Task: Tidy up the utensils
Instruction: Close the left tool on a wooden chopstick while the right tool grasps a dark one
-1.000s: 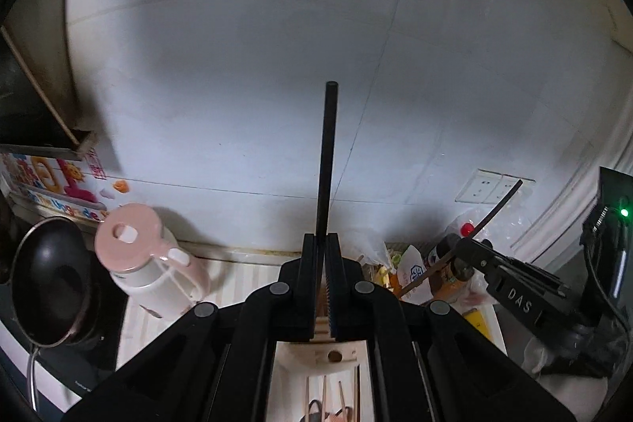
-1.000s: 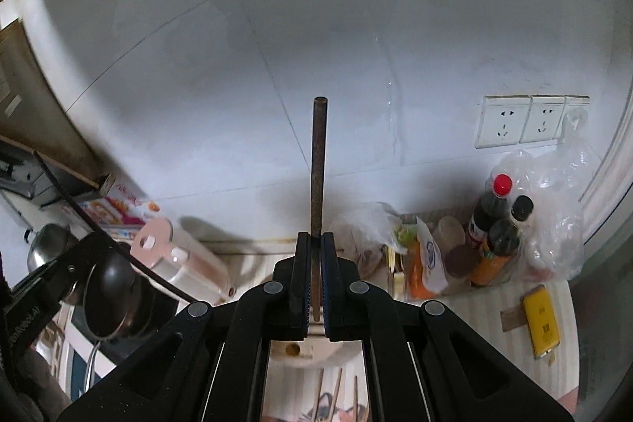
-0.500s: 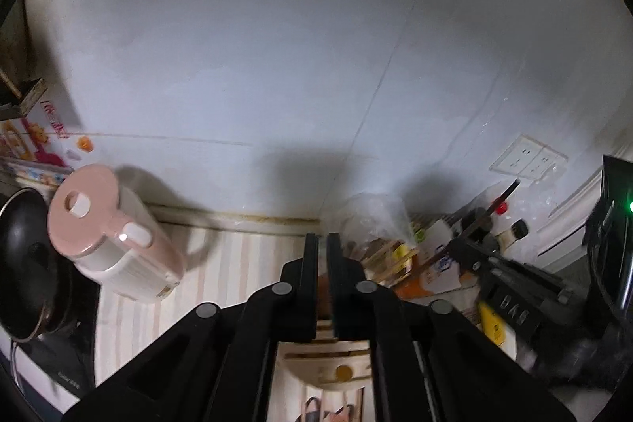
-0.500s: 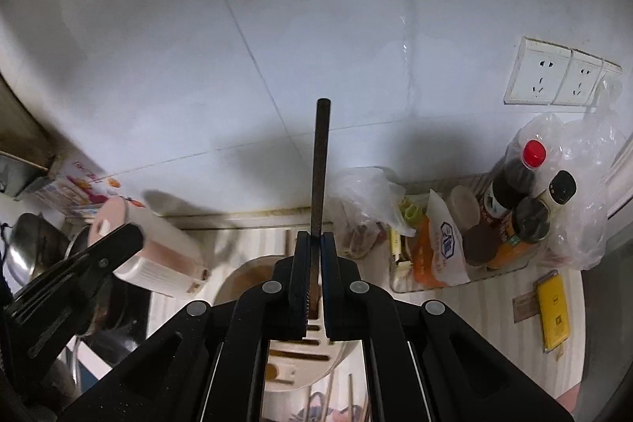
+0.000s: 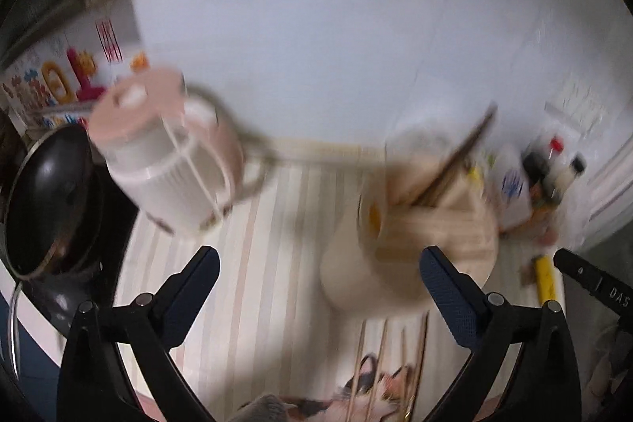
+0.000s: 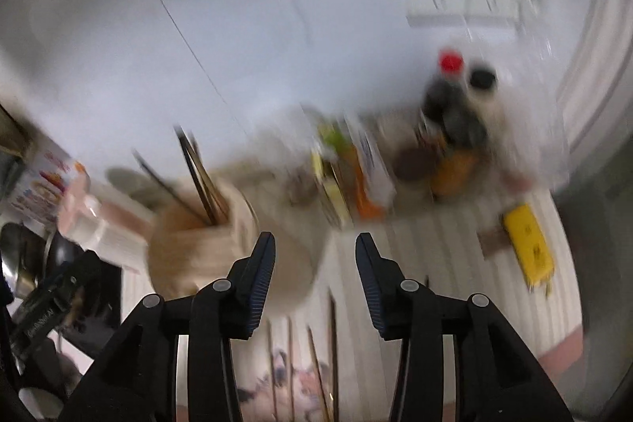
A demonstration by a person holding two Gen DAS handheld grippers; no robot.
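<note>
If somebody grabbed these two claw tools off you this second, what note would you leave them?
Left gripper: open, holding nothing.
Right gripper: open, holding nothing.
The holder stands on the striped counter with several dark chopsticks in the holder leaning upright.
Loose chopsticks lie on the counter just in front of the grippers.
Left to do: pick up the loose ones and stand them in the holder. Both views are blurred, so no exact counts.
</note>
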